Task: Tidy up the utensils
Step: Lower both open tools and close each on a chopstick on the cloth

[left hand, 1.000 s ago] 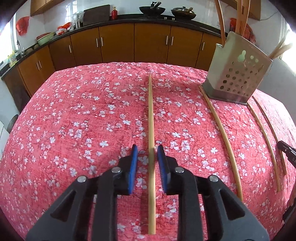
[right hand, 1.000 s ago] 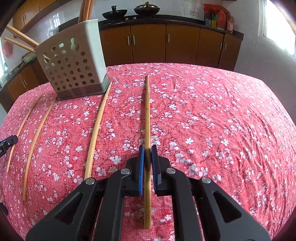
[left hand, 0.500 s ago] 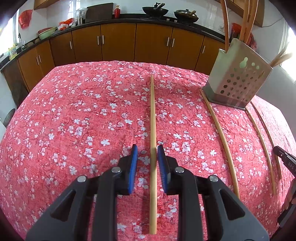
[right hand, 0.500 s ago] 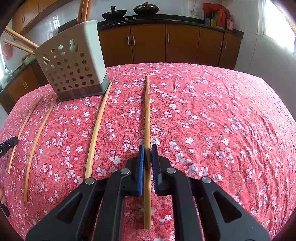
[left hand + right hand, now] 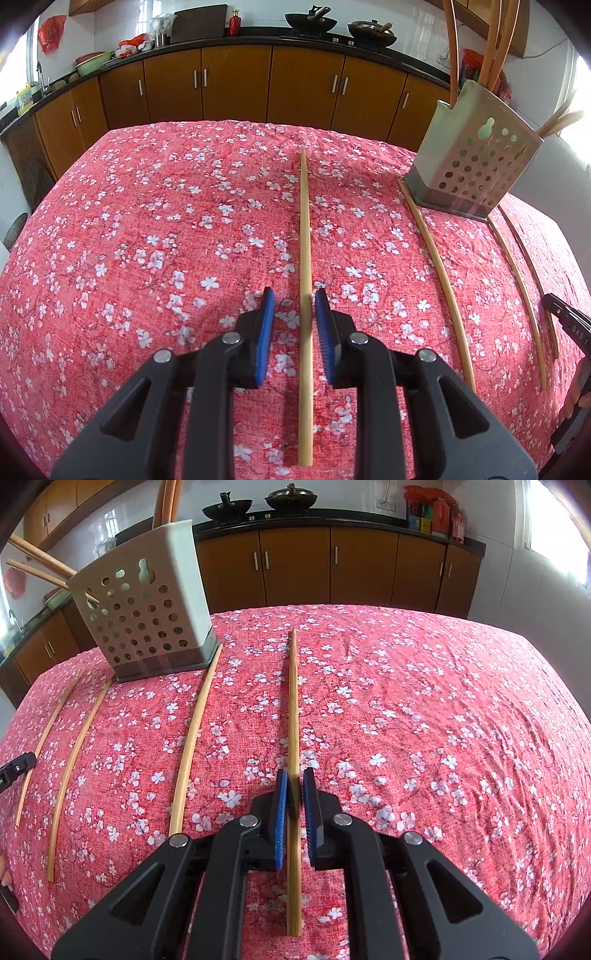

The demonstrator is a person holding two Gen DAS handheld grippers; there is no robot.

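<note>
Your right gripper (image 5: 293,781) points steeply down at the table, its blue pads (image 5: 280,812) closed onto a bamboo chopstick (image 5: 293,709). The stick runs straight between them, its near end under the jaw arms and its tip pointing away toward the cabinets (image 5: 332,568). It lies along the red floral tablecloth (image 5: 443,720).

Your left gripper (image 5: 294,306) tilts down at much the same angle. Its blue pads (image 5: 266,332) stand a little apart, straddling a paler chopstick (image 5: 303,229) with a gap on each side; they do not press it. That stick also lies flat on the cloth, running away from you.

Outward from there, three loose chopsticks lie on the cloth between your two grippers: one (image 5: 192,738) with its far end touching the foot of the holder, and two thinner ones (image 5: 70,768) (image 5: 44,738) further toward your left hand's side.

The perforated utensil holder (image 5: 147,609) stands upright on the cloth near the far edge. Several chopsticks (image 5: 495,40) already stand in it, some rising out of the top, and others (image 5: 37,559) leaning out over one side.
</note>
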